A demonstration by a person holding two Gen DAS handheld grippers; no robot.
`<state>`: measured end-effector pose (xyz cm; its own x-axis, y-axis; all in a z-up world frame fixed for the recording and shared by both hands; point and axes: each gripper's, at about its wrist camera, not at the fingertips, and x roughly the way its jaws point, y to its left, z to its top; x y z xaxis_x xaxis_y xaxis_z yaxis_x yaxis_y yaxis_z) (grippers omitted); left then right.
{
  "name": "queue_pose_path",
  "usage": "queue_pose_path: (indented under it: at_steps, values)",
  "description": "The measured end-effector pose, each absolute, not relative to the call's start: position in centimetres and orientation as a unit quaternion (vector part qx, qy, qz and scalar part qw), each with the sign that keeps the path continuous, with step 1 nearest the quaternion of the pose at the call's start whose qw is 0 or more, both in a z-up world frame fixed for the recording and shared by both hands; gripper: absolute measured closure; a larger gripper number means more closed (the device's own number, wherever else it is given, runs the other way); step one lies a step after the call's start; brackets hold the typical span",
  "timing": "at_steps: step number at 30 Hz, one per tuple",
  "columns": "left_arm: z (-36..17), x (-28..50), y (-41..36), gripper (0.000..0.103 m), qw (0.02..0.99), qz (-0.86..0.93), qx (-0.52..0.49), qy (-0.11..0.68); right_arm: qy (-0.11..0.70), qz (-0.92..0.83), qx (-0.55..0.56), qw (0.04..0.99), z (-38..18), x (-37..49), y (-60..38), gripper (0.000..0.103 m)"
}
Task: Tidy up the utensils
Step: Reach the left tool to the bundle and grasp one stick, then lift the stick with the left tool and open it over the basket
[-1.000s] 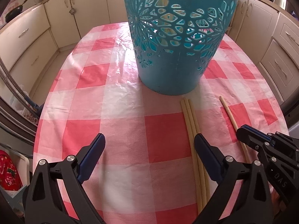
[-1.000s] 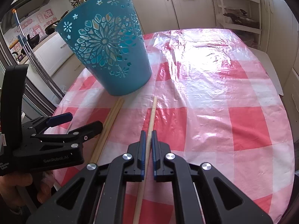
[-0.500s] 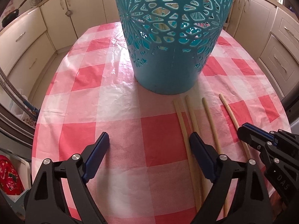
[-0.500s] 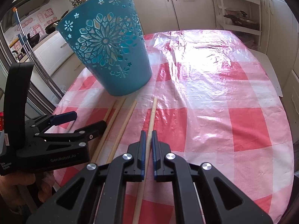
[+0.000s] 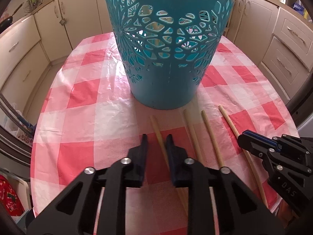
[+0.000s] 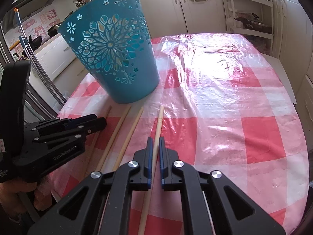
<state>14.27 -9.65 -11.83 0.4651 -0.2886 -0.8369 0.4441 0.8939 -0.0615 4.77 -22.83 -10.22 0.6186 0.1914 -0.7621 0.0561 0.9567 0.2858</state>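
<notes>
Four pale wooden chopsticks are lying side by side on a round table, their far tips pointing toward a teal cut-out basket that is standing upright just beyond them. The leftmost chopstick is lying between the fingers of the left gripper, whose jaws have just been closing around it and are now drawn in tight, pinching the stick as it rests on the cloth. Just to its right, two more loose chopsticks, the second chopstick and the third chopstick, are lying free on the table, near each other but apart from the outer two. The rightmost chopstick is running straight up between the blue-padded fingers of the right gripper, which is clamping it with its jaws pressed together on the stick; in the left wrist view the same stick is passing under that gripper's black nose at the right edge. The red-and-white checked tablecloth, covered with a glossy clear plastic sheet, is catching bright glare on its far side. In the right wrist view a person's hand is wrapping around the handle of the left tool at the lower left. Cream kitchen cabinets are ringing the table on all sides.
</notes>
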Motion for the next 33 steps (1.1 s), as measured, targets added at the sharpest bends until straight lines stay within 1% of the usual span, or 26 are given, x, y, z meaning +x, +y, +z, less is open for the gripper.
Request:
queue_pose_path:
  at_steps: [5, 8, 11, 14, 18, 22, 25, 27, 30, 33]
  values:
    - [-11.9, 14.6, -9.1, 0.095, 0.849, -0.212, 0.081, 0.477, 0.434, 0.041, 0.141, 0.889, -10.2, 5.0, -22.7, 0.094]
    - [-11.7, 14.3, -9.2, 0.098, 0.843, -0.221, 0.083, 0.484, 0.432, 0.043, 0.137, 0.890, -10.2, 5.0, -22.4, 0.092]
    - [-10.9, 13.6, -8.7, 0.099, 0.840, -0.231, 0.082, 0.484, 0.431, 0.045, 0.138, 0.891, -10.2, 5.0, -22.4, 0.092]
    - [-9.1, 12.8, -7.4, 0.099, 0.842, -0.241, 0.070, 0.477, 0.430, 0.046, 0.142, 0.890, -10.2, 5.0, -22.5, 0.092]
    - [-4.5, 12.1, -5.3, 0.099, 0.854, -0.260, 0.036, 0.449, 0.429, 0.048, 0.147, 0.890, -10.3, 4.9, -22.8, 0.092]
    - [2.3, 12.3, -4.1, 0.099, 0.881, -0.277, 0.002, 0.383, 0.428, 0.048, 0.151, 0.890, -10.3, 4.9, -23.1, 0.091]
    - [7.4, 13.6, -4.4, 0.099, 0.906, -0.280, -0.021, 0.318, 0.426, 0.052, 0.147, 0.891, -10.3, 4.8, -23.0, 0.087]
    - [10.2, 14.6, -4.9, 0.099, 0.923, -0.274, -0.029, 0.268, 0.425, 0.055, 0.142, 0.892, -10.3, 4.8, -22.6, 0.081]
    - [12.4, 16.4, -6.2, 0.099, 0.940, -0.264, -0.047, 0.210, 0.423, 0.057, 0.127, 0.895, -10.2, 4.8, -21.9, 0.075]
    - [12.9, 18.5, -7.6, 0.099, 0.949, -0.251, -0.074, 0.175, 0.420, 0.057, 0.107, 0.899, -10.1, 4.8, -21.1, 0.070]
